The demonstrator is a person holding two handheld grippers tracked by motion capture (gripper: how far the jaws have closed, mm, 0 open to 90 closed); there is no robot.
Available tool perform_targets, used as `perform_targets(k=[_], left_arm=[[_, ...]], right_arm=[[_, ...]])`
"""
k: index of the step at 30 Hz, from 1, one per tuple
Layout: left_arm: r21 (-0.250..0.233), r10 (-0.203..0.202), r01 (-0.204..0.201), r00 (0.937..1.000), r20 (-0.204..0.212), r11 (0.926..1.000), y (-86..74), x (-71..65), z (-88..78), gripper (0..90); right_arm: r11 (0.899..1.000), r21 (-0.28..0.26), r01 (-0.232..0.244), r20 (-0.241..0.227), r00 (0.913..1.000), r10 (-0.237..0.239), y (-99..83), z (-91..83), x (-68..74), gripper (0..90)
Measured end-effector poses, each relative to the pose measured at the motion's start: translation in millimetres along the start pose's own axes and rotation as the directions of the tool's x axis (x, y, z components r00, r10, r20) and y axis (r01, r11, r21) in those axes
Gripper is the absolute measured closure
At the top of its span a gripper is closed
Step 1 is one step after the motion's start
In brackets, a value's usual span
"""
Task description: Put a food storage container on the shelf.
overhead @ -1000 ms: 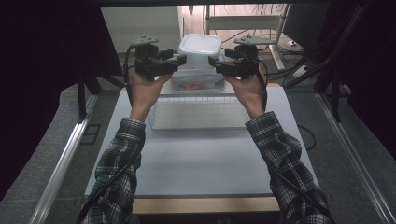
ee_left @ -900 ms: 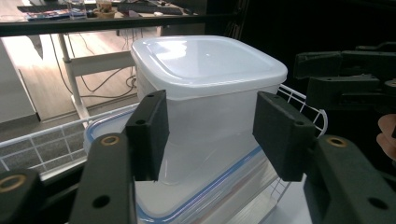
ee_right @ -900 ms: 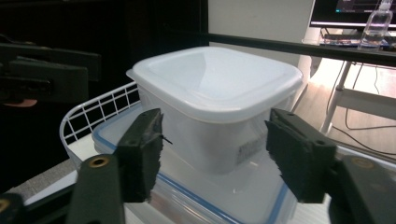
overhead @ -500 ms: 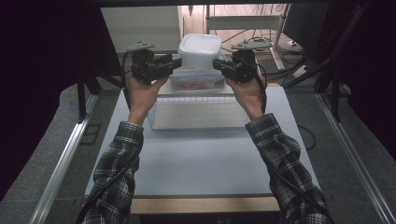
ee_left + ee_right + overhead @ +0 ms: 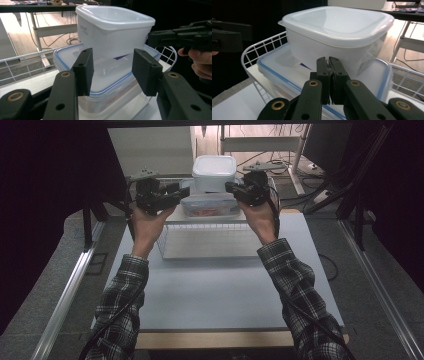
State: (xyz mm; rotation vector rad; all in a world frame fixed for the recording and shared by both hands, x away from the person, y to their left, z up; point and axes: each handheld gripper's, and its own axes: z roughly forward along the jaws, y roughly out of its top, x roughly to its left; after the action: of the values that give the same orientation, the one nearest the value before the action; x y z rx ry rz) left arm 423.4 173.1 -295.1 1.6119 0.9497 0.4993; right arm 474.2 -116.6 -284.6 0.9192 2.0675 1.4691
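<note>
High view: my left gripper and right gripper flank a white tub stacked on a blue-rimmed flat container in a wire basket on the counter. Step in hand, as I judge it: approach to the stack. Left jaws stand part-open, gripping nothing; right jaws have just clenched shut, empty. The tub stands upright, lid up, roughly square, no marked long axis. The next move calls for reopening the right gripper.
</note>
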Motion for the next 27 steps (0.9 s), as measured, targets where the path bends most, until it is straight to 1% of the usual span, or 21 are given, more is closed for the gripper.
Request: perform_targets(k=[4,7,10,12,14,17,19,20,21,22,23,25,27], left_arm=[[0.004,0.0,0.0,1.0,0.003,1.0,-1.9,-0.1,1.1,51.5],[0.004,0.003,-0.003,1.0,0.008,1.0,-2.3,-1.1,1.6,51.4],[0.005,0.008,-0.008,0.9998,0.017,1.0,-2.7,-4.0,1.8,49.8],[0.008,0.022,-0.022,0.9995,0.021,0.9997,-4.0,-7.5,1.4,47.2],[0.009,0.035,-0.035,0.999,0.028,0.9993,-6.4,-10.9,0.5,44.2],[0.018,0.048,-0.049,0.9977,0.047,0.9986,-11.6,-15.4,-1.3,37.6],[0.027,0.068,-0.07,0.9961,0.055,0.9972,-16.4,-19.3,-2.6,33.2],[0.034,0.086,-0.088,0.9948,0.053,0.9955,-19.7,-21.7,-3.7,31.6],[0.037,0.094,-0.096,0.9942,0.052,0.9947,-22.5,-23.5,-4.6,29.7],[0.04,0.101,-0.103,0.993,0.062,0.9938,-25.4,-25.0,-5.5,28.1],[0.041,0.102,-0.105,0.9923,0.07,0.9937,-27.7,-26.2,-6.1,26.4],[0.043,0.106,-0.109,0.9917,0.072,0.9931,-33.8,-29.3,-7.5,22.5],[0.046,0.1,-0.104,0.9915,0.083,0.9935,-40.7,-32.1,-8.7,17.4]], right_arm=[[1.0,0.003,-0.014,0.019,0.9997,0.014,-0.9,1.4,-7.4,86.1],[1.0,0.004,-0.015,0.012,0.9998,0.015,-2.6,0.4,-8.8,84.5],[1.0,0.005,-0.011,-0.006,0.9999,0.011,-4.8,-2.3,-5.7,79.5],[1.0,0.008,0.0,-0.018,0.9998,0.0,-7.2,-5.0,-2.0,72.8],[1.0,0.006,0.014,-0.034,0.9993,-0.014,-10.9,-9.1,3.0,64.1],[0.999,0.008,0.035,-0.051,0.9981,-0.035,-17.8,-15.9,9.5,51.4],[0.999,0.002,0.047,-0.056,0.9973,-0.047,-23.5,-21.3,13.2,44.2],[0.999,-0.001,0.049,-0.062,0.9969,-0.049,-25.8,-23.2,14.3,41.1],[0.999,0.0,0.048,-0.074,0.9961,-0.048,-29.8,-26.6,15.7,38.2],[0.999,-0.002,0.049,-0.081,0.9955,-0.049,-33.4,-28.8,16.5,35.7],[0.999,-0.003,0.048,-0.087,0.9951,-0.048,-37.1,-31.2,17.4,33.6],[0.999,-0.005,0.048,-0.1,0.9938,-0.048,-43.1,-34.7,18.1,30.6],[0.999,-0.002,0.049,-0.108,0.9929,-0.049,-48.8,-38.2,18.7,28.2]])
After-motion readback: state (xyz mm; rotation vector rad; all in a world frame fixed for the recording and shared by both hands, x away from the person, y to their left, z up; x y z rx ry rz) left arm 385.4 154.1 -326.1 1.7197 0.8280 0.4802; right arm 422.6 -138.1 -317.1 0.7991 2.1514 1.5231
